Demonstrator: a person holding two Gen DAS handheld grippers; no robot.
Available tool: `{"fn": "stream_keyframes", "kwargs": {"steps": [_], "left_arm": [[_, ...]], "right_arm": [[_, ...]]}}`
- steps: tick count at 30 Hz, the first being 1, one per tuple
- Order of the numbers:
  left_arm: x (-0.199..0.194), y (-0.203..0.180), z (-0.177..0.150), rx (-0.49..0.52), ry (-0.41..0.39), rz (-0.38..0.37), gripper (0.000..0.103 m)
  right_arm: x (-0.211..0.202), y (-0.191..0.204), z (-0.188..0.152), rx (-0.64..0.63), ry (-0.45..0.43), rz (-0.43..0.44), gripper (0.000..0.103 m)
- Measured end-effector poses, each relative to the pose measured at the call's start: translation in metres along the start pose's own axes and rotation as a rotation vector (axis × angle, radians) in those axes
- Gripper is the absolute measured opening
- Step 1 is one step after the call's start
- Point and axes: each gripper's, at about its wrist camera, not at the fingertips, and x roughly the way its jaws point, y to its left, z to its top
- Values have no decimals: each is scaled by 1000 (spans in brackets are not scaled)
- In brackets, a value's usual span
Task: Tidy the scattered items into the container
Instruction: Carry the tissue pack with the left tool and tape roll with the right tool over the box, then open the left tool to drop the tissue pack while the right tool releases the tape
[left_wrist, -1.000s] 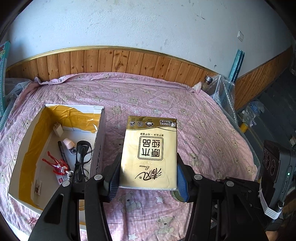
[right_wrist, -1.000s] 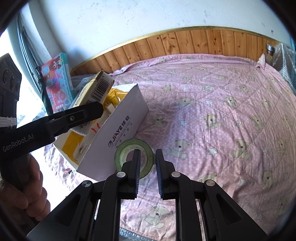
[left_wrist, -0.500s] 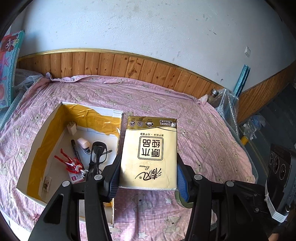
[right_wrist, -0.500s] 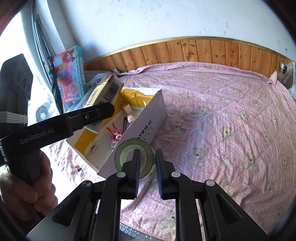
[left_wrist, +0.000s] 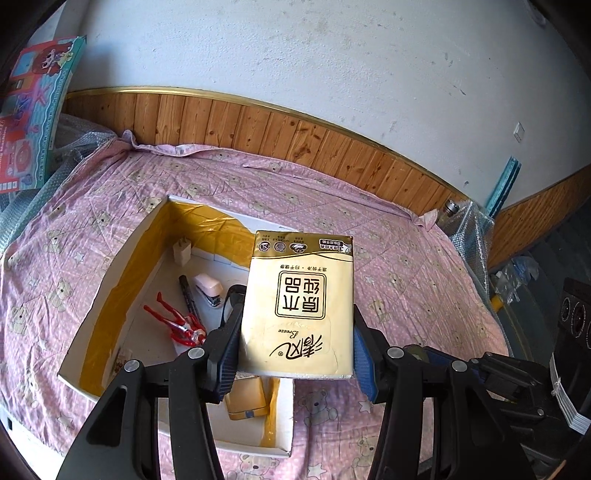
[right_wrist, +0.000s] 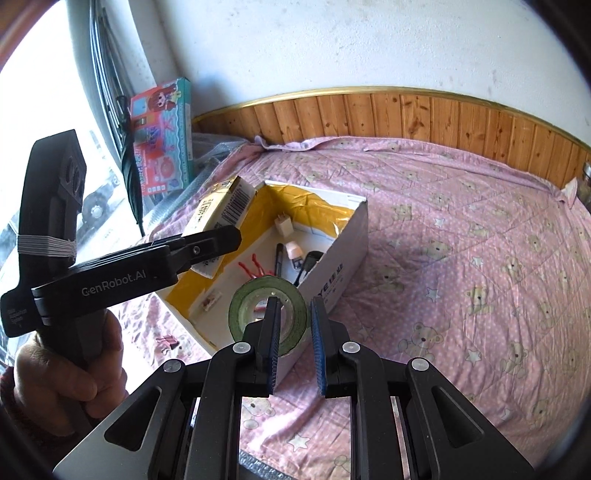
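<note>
My left gripper (left_wrist: 297, 326) is shut on a yellow tissue pack (left_wrist: 299, 295), held upright over the right side of the open white box (left_wrist: 110, 299) with yellow-taped inner walls. From the right wrist view the same pack (right_wrist: 221, 206) hangs over the box (right_wrist: 343, 258) in the left gripper (right_wrist: 207, 243). My right gripper (right_wrist: 294, 306) is shut on a green tape roll (right_wrist: 243, 314): one finger is through its hole, the other outside its wall. The roll hangs just above the box's near corner.
Inside the box lie a red figure (left_wrist: 173, 321), a black marker (left_wrist: 188, 299), a pink stapler (left_wrist: 208, 288), a white plug (left_wrist: 181, 253) and black glasses (left_wrist: 231, 295). A pink clip (right_wrist: 168, 341) lies on the bedspread. A toy carton (right_wrist: 162, 140) leans at the wall.
Both grippers have swung left and forward with their loads. The tissue pack went from beside the box to over it, and the tape roll came up to the box's corner.
</note>
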Motion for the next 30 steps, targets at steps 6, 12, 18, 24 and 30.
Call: {"fn": "stream_keyframes", "kwargs": {"steps": [6, 12, 18, 24, 30], "left_arm": [[-1, 27, 5, -33, -4, 30, 53], [3, 52, 7, -70, 9, 71, 53], [14, 66, 6, -86, 44, 115, 53], [24, 79, 9, -88, 68, 153, 53], [37, 88, 9, -99, 104, 180, 53]], "right_arm": [[11, 11, 14, -25, 0, 13, 17], [28, 19, 28, -48, 8, 25, 17], [52, 23, 41, -63, 28, 39, 17], [80, 28, 55, -79, 52, 57, 17], [112, 29, 71, -101, 84, 64, 17]]}}
